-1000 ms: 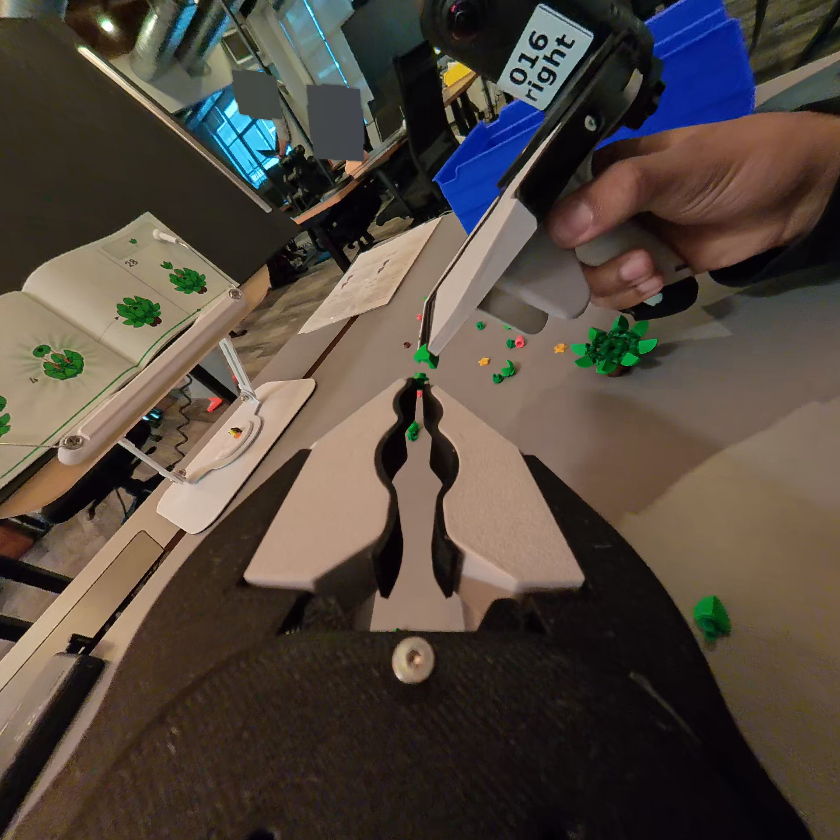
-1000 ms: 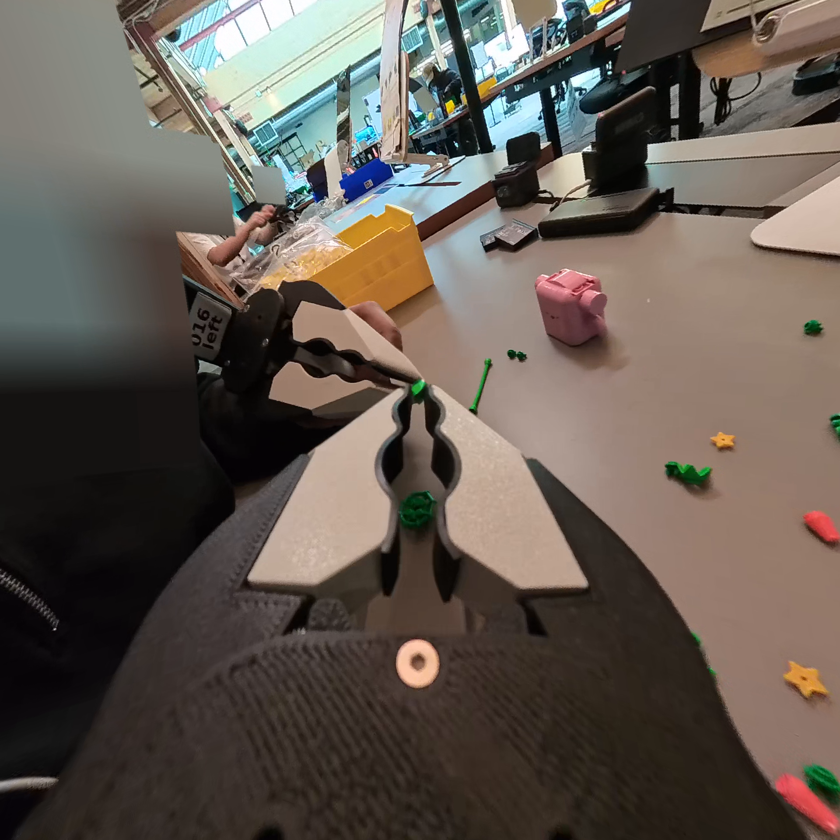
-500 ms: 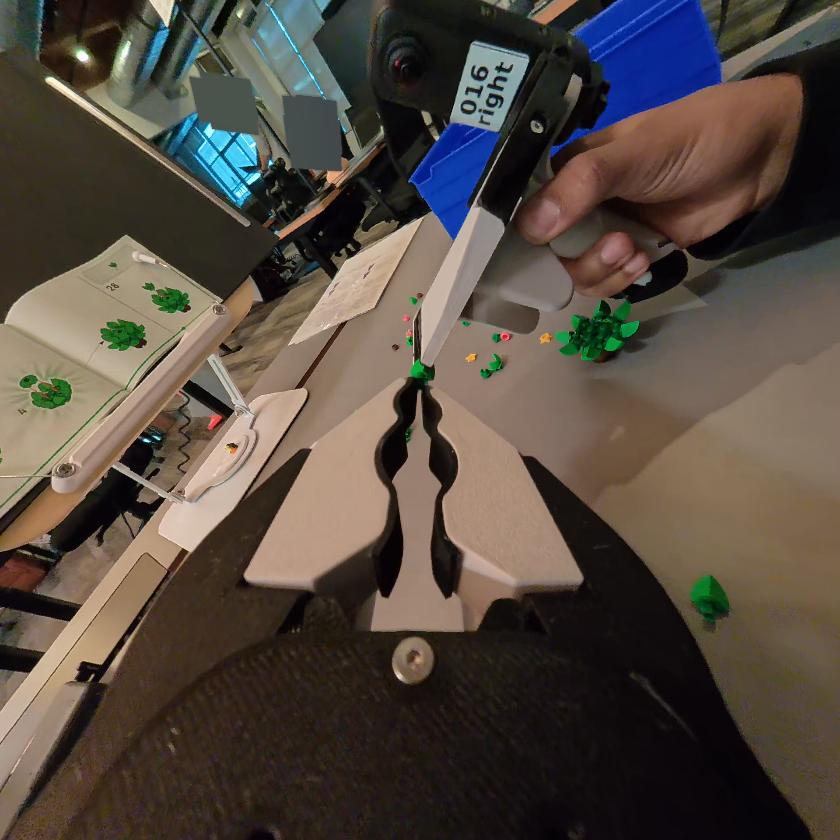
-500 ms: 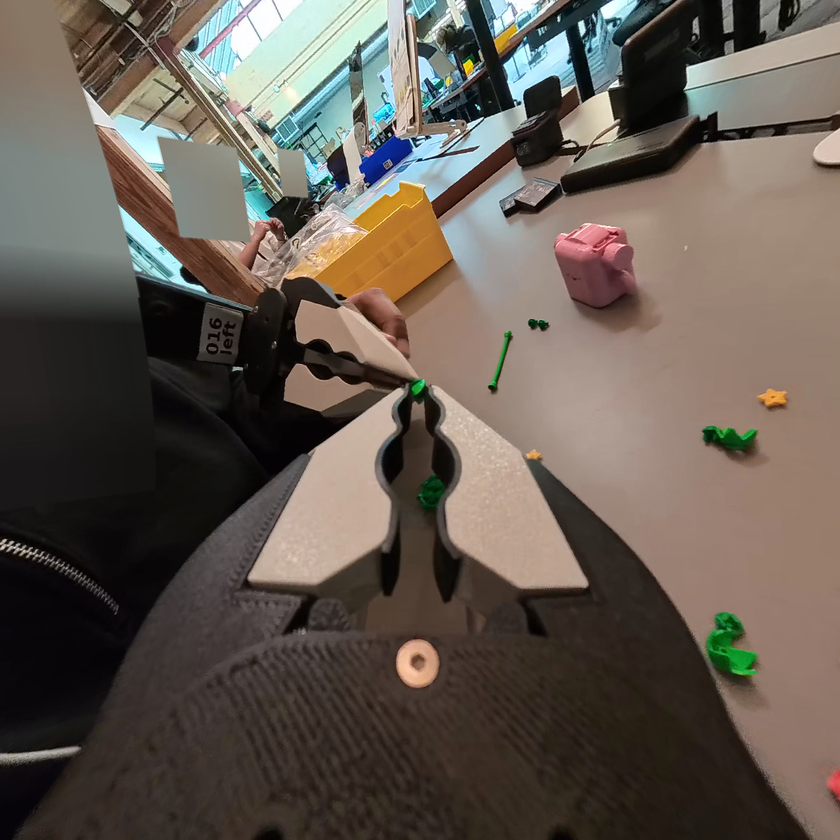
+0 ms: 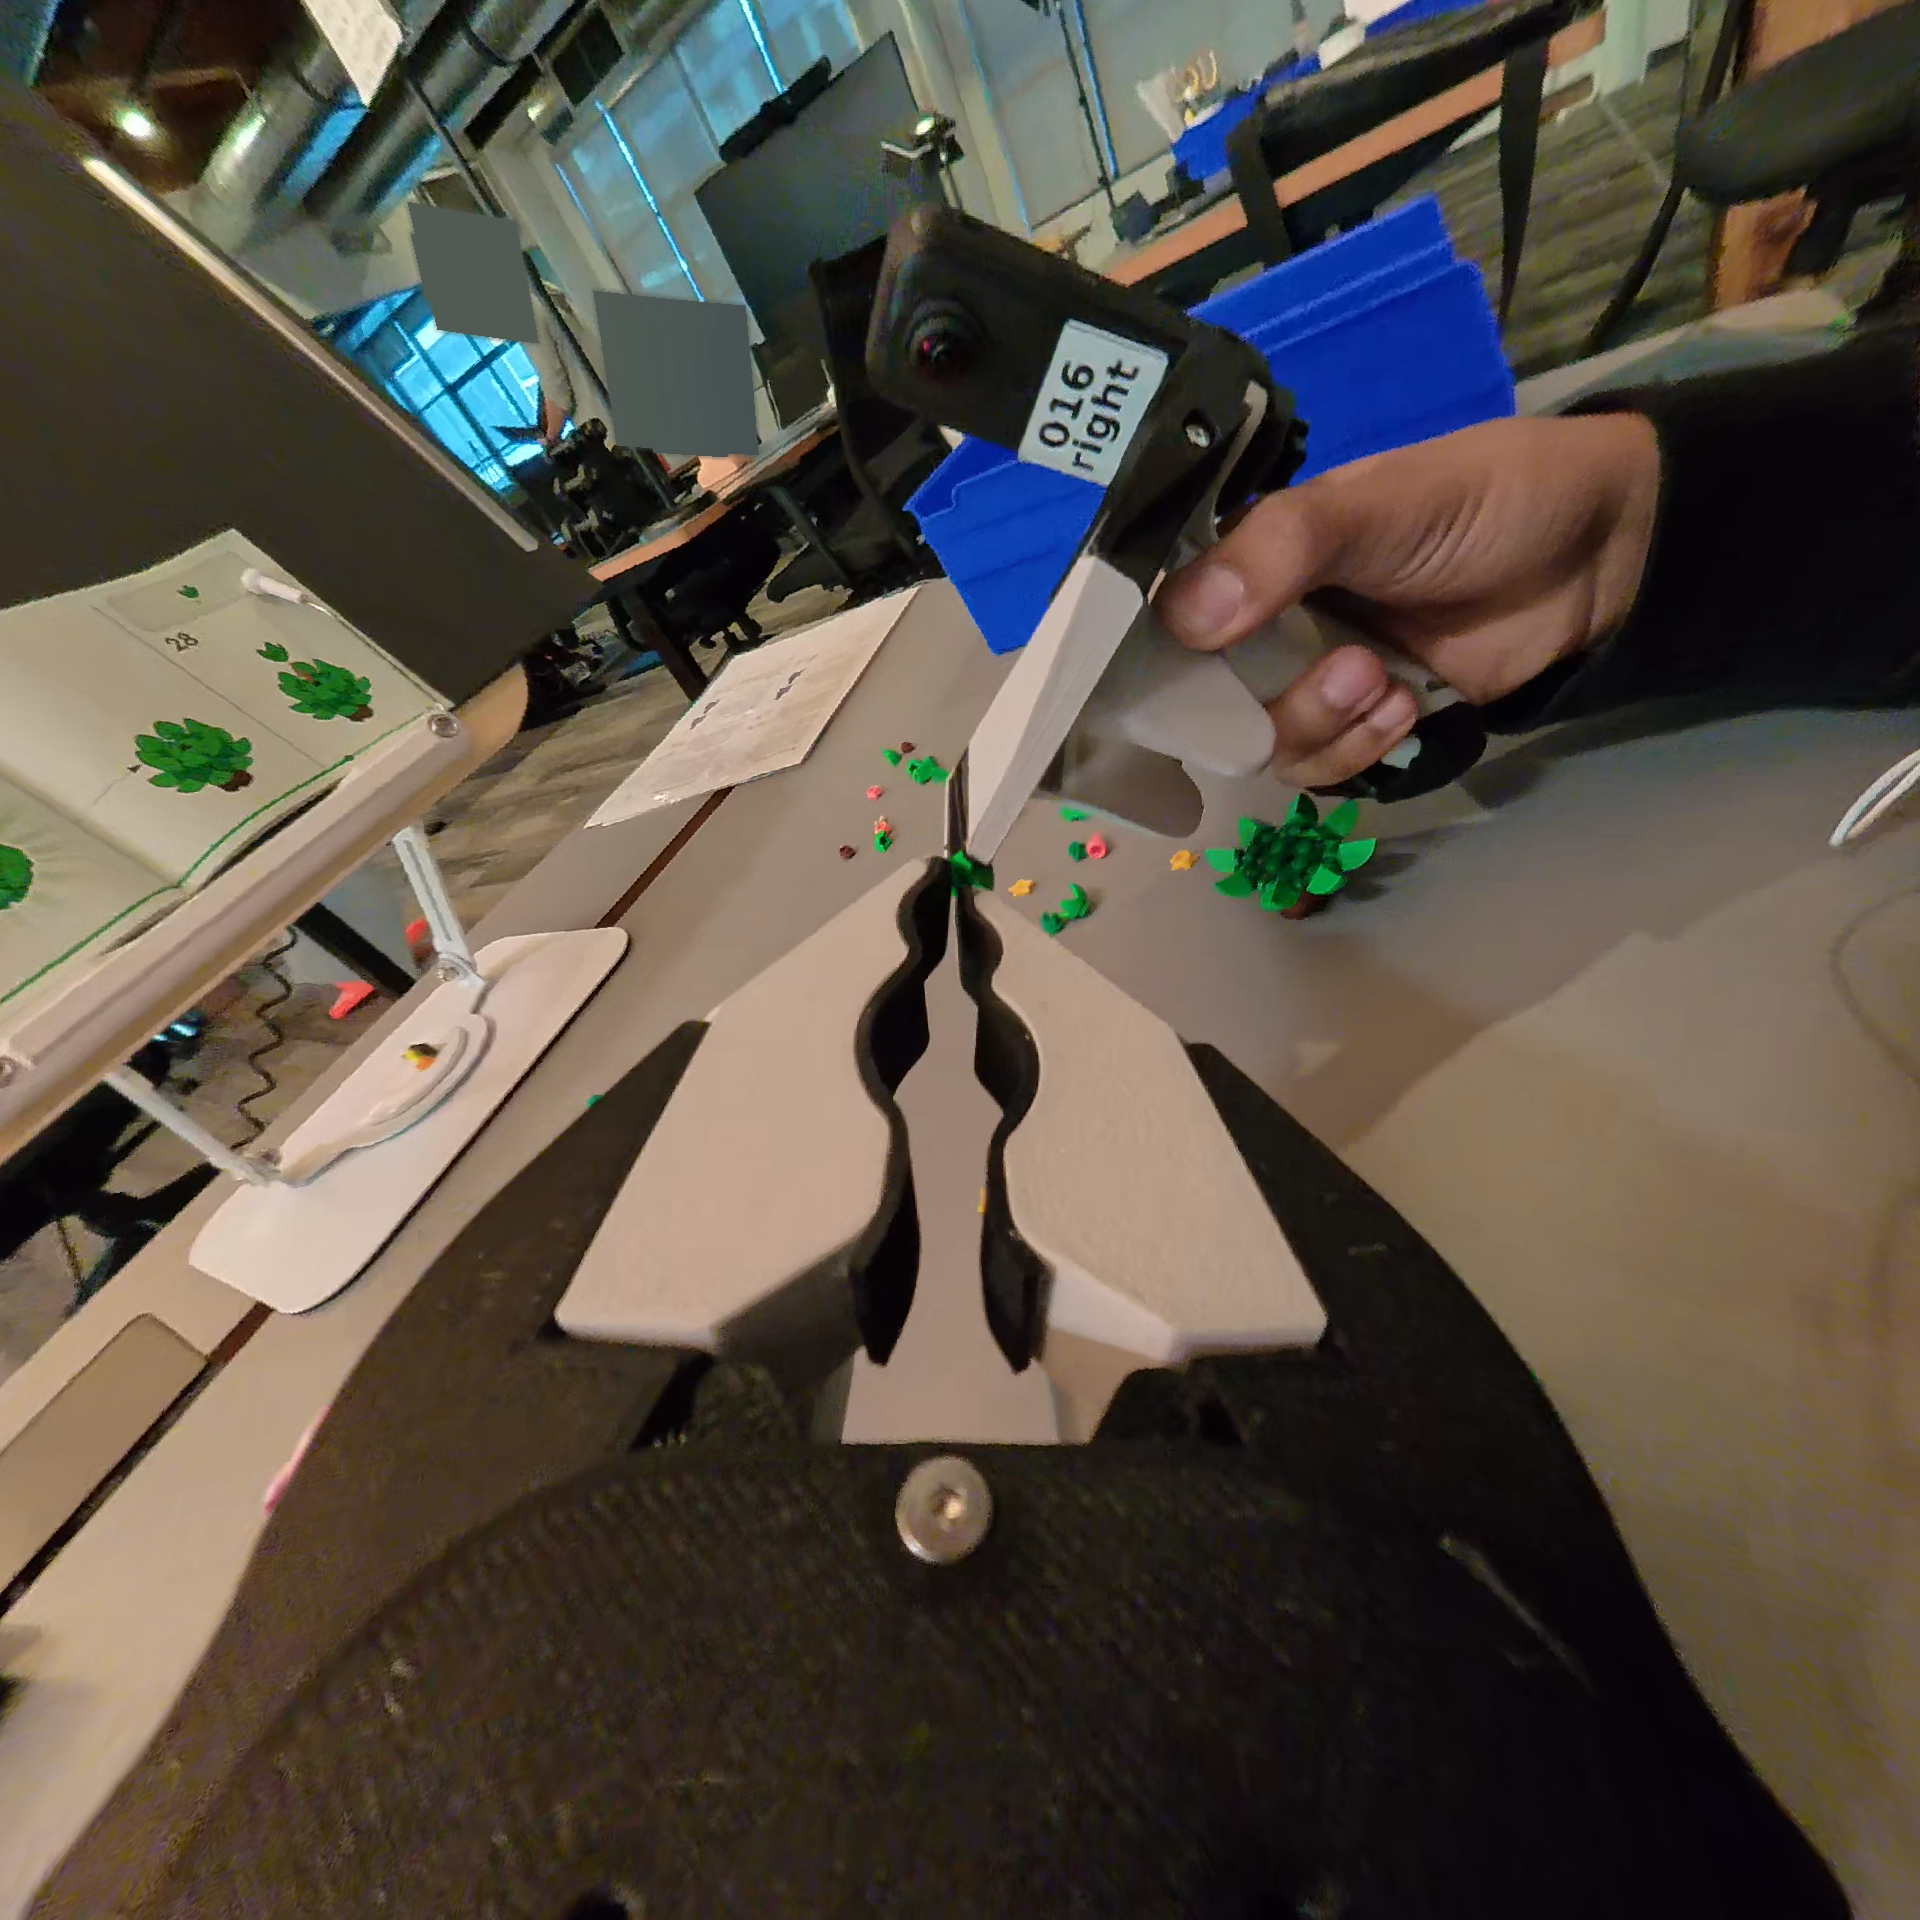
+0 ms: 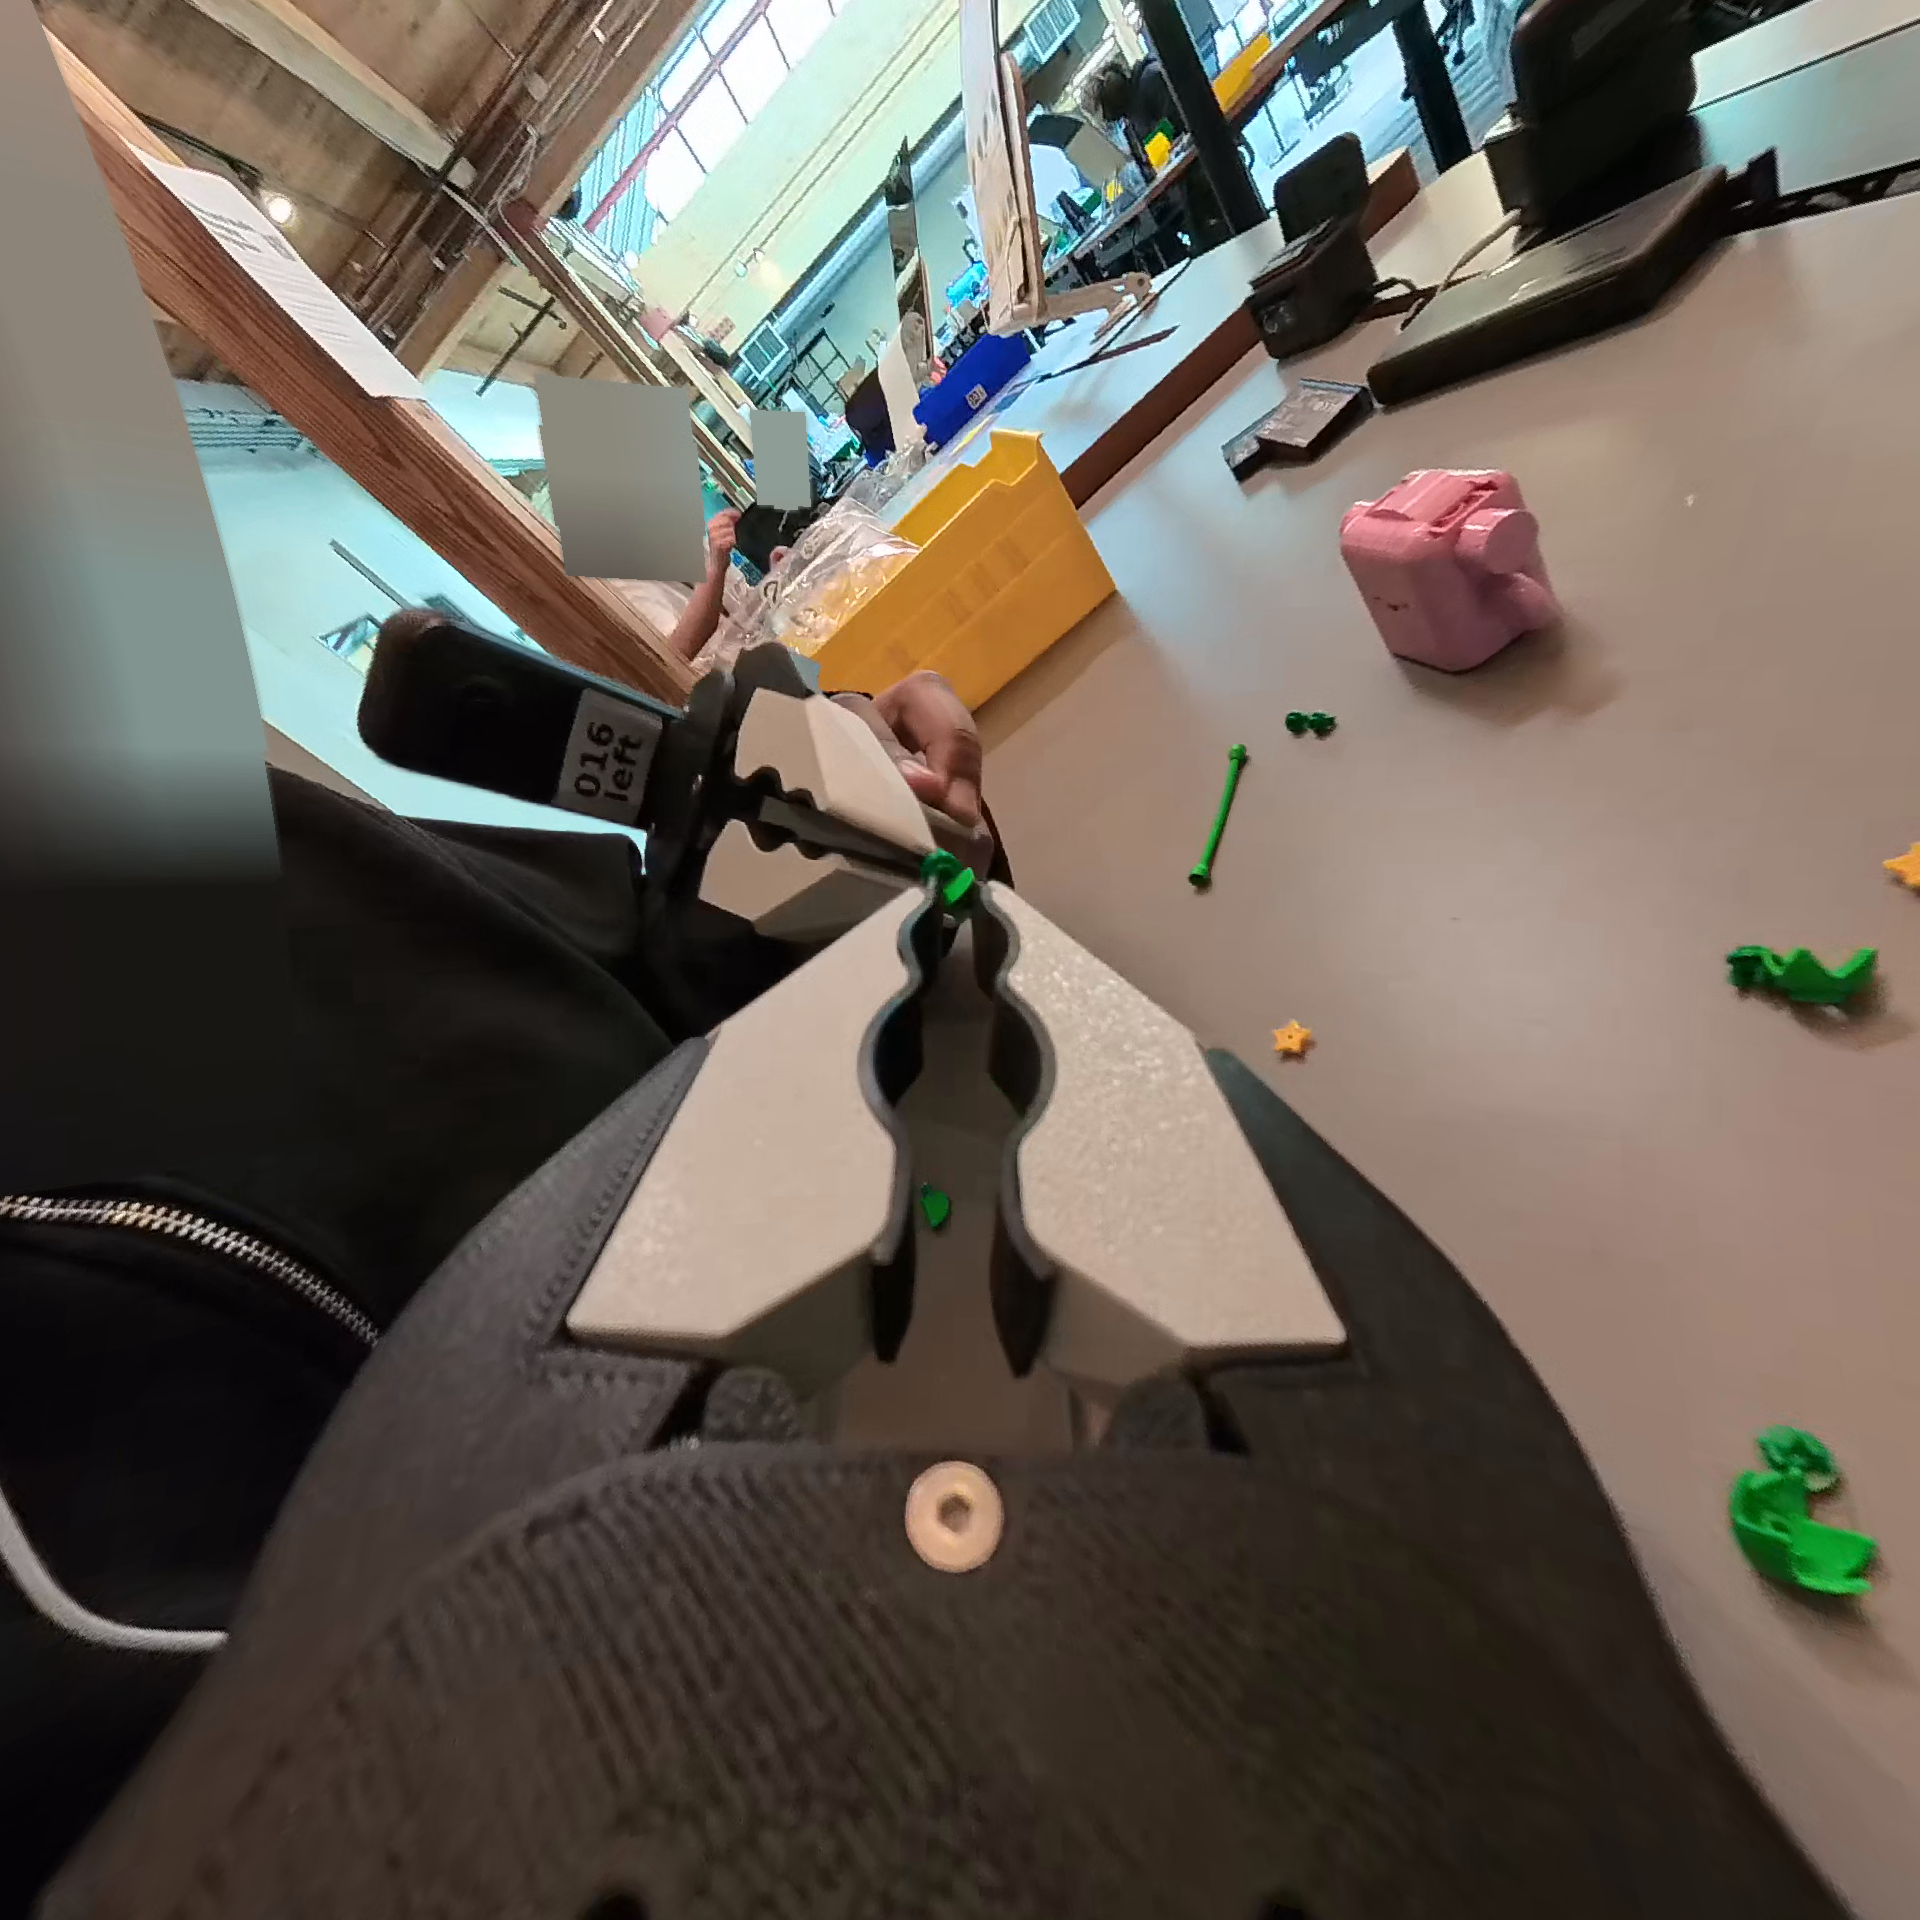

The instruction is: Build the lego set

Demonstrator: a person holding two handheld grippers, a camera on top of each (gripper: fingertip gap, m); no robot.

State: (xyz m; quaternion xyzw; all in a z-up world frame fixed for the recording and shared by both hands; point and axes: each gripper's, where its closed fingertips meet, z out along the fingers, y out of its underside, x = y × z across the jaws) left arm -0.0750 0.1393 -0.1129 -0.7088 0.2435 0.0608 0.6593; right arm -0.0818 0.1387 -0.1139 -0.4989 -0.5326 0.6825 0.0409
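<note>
My left gripper [image 5: 956,883] is shut on a tiny green lego piece [image 5: 971,871] at its tips, held above the grey table. My right gripper [image 6: 945,906] is shut on another small green piece [image 6: 945,875]. It comes down from above in the left wrist view [image 5: 961,831], tip to tip with the left gripper, and the two green pieces touch. The left gripper enters from the left in the right wrist view [image 6: 920,860]. A finished green leafy plant [image 5: 1288,862] stands on the table behind them.
An open instruction booklet [image 5: 187,727] rests on a white stand at left. A blue bin [image 5: 1299,416] and a paper sheet [image 5: 758,717] lie behind. Loose pieces [image 5: 1070,904] dot the table. A pink cube [image 6: 1444,571], yellow bin [image 6: 977,582], green rod [image 6: 1218,816] and leaf pieces [image 6: 1803,971] lie around. The grippers are tip to tip, or close to it. From either gripper's tips it is about 12 cm to the finished green leafy plant [image 5: 1288,862].
The right gripper came down onto the left gripper's tips. The two green pieces, apart a second ago, now touch. Both grippers stayed shut.
</note>
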